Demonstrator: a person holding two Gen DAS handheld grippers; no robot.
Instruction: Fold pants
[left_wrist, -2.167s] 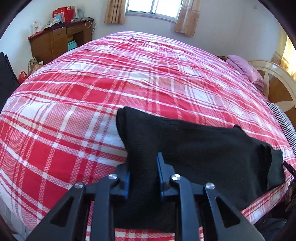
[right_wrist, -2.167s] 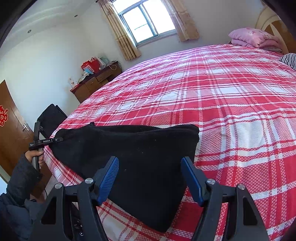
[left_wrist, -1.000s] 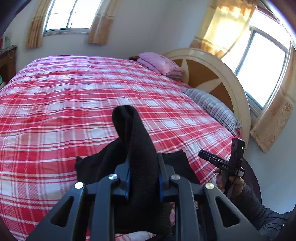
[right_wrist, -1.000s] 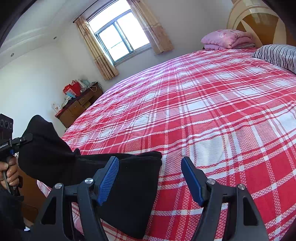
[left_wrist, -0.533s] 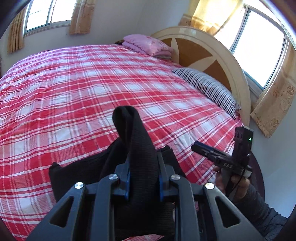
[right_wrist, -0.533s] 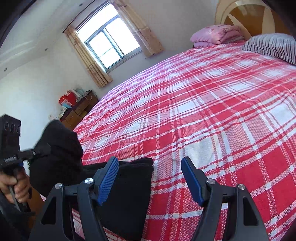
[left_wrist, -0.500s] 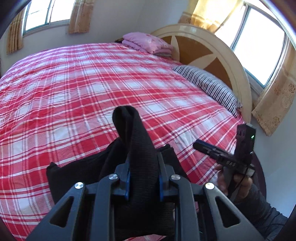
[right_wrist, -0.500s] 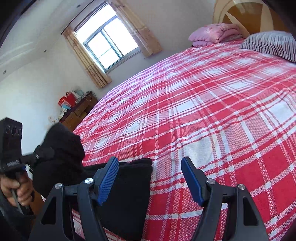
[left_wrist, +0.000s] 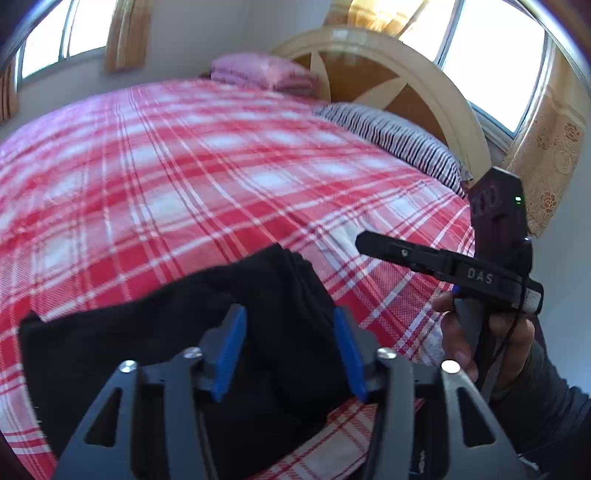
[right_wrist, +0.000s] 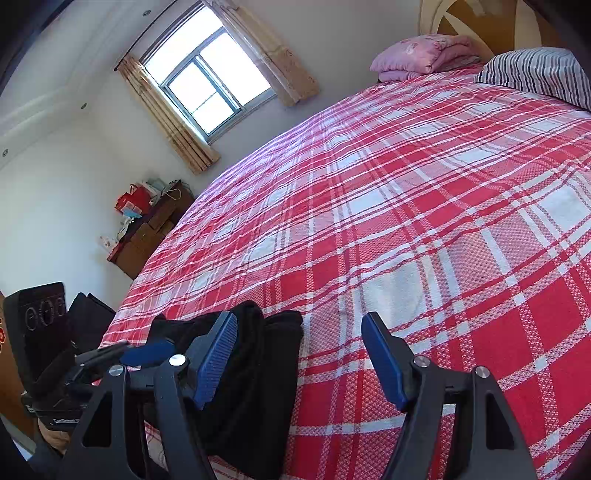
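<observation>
The left tongs (left_wrist: 288, 347) are released, blue pads spread apart over the black pants (left_wrist: 122, 347), gripping nothing. The pants lie folded in a bunched heap at the near edge of the bed (left_wrist: 184, 177), on its red and white plaid cover. The right tongs (right_wrist: 299, 354) are spread wide too, empty, just beside the pants (right_wrist: 273, 369) over bare plaid. Further off, a striped pillow (right_wrist: 539, 70) and a folded pink blanket (right_wrist: 424, 51) sit by the curved headboard (left_wrist: 417, 88). A wooden dresser (right_wrist: 151, 229) stands against the far wall under a curtained window (right_wrist: 210, 81).
</observation>
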